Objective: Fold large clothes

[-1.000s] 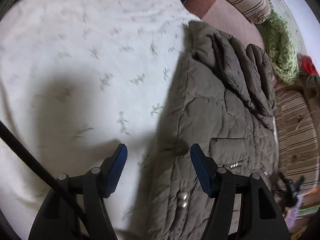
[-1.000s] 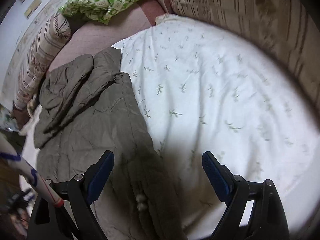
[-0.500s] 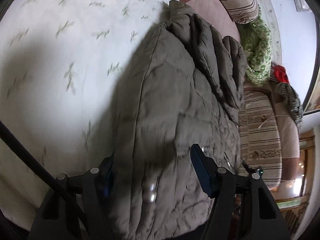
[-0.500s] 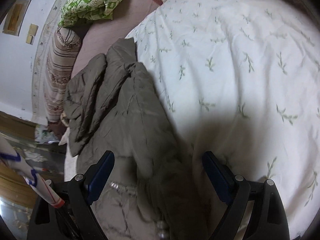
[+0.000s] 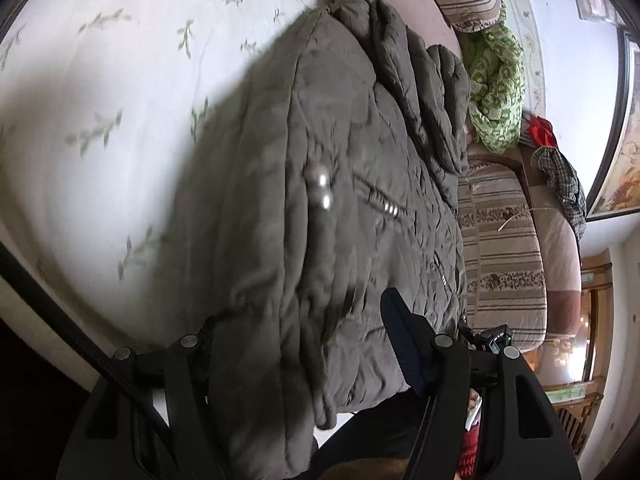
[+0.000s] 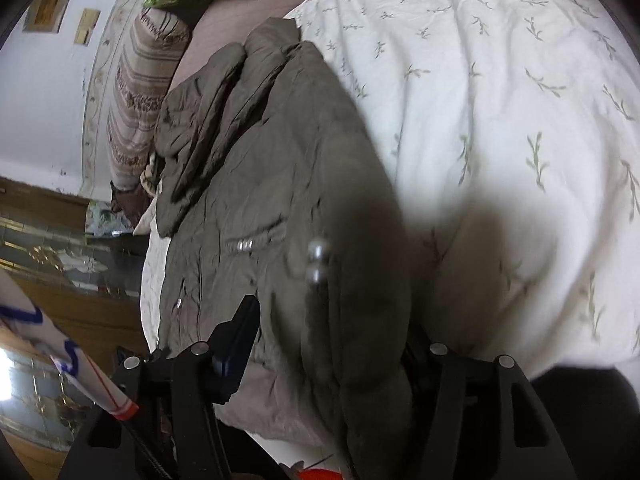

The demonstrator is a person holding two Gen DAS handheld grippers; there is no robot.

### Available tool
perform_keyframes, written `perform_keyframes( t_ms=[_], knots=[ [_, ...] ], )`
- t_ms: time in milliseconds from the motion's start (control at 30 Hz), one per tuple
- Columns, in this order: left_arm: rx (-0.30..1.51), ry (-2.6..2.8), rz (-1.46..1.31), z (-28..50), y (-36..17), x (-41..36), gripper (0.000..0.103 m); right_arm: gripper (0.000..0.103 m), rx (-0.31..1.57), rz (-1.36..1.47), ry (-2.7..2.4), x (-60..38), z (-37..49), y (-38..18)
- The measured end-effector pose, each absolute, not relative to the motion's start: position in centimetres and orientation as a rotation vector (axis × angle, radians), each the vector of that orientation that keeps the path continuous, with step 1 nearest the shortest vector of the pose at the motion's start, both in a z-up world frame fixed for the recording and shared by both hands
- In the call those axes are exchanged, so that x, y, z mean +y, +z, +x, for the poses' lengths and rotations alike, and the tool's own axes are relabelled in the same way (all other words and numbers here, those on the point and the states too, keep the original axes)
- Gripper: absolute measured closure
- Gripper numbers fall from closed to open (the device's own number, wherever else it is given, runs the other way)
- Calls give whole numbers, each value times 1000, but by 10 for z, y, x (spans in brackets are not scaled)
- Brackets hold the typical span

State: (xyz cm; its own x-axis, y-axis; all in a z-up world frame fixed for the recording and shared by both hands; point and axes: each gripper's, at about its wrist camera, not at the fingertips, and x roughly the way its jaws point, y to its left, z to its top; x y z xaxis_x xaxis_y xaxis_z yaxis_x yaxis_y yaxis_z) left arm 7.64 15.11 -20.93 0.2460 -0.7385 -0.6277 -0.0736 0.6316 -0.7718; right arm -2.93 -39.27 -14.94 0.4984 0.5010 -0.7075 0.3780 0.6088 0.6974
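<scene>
An olive-grey quilted jacket [image 5: 352, 168] lies on a white bedspread with a leaf print [image 5: 120, 100], folded lengthwise with its sleeves on top. Its near hem fills the space between the fingers of my left gripper [image 5: 304, 340], whose jaws stand wide; the left finger is hidden behind the fabric. In the right wrist view the same jacket [image 6: 280, 168] reaches between the fingers of my right gripper [image 6: 328, 344], also wide, with the right finger hidden behind the hem. Two metal snaps [image 6: 316, 260] show near the hem.
A striped bolster [image 6: 140, 92] and a green patterned pillow [image 5: 496, 92] lie at the head of the bed. A striped mattress edge [image 5: 504, 248] runs beside the jacket. Wooden furniture [image 6: 48, 248] stands beyond the bed. The bedspread [image 6: 500, 120] stretches wide to the right.
Both grippers have moved in low over the jacket's near hem. The hem now lies between the fingers of each; the jaws have stayed wide.
</scene>
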Motion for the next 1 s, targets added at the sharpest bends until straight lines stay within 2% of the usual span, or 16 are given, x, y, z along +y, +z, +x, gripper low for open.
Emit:
perform_keyframes(
  t_ms=[267, 433, 567, 633, 667, 700, 733, 800, 1000],
  knots=[
    [1236, -509, -788, 67, -211, 146, 39, 40, 1137, 931, 135, -370, -42, -158],
    [1243, -483, -748, 68, -208, 141, 39, 48, 1129, 945, 136, -361, -47, -164],
    [1250, -439, -659, 65, -202, 131, 39, 50, 1129, 939, 132, -355, -46, -165],
    [1250, -389, -592, 62, -196, 125, 49, 58, 1136, 916, 110, -353, -45, -163],
    [1253, -362, -543, 61, -193, 122, 67, 60, 1137, 908, 102, -353, -45, -162],
    [1258, -346, -498, 61, -189, 119, 75, 69, 1133, 900, 92, -354, -45, -160],
    [1250, -339, -485, 59, -184, 118, 78, 76, 1124, 895, 89, -354, -46, -156],
    [1223, -339, -485, 57, -173, 118, 84, 80, 1097, 887, 93, -355, -48, -147],
    [1137, -321, -468, 36, -134, 126, 85, 83, 1030, 848, 122, -353, -60, -113]
  ],
)
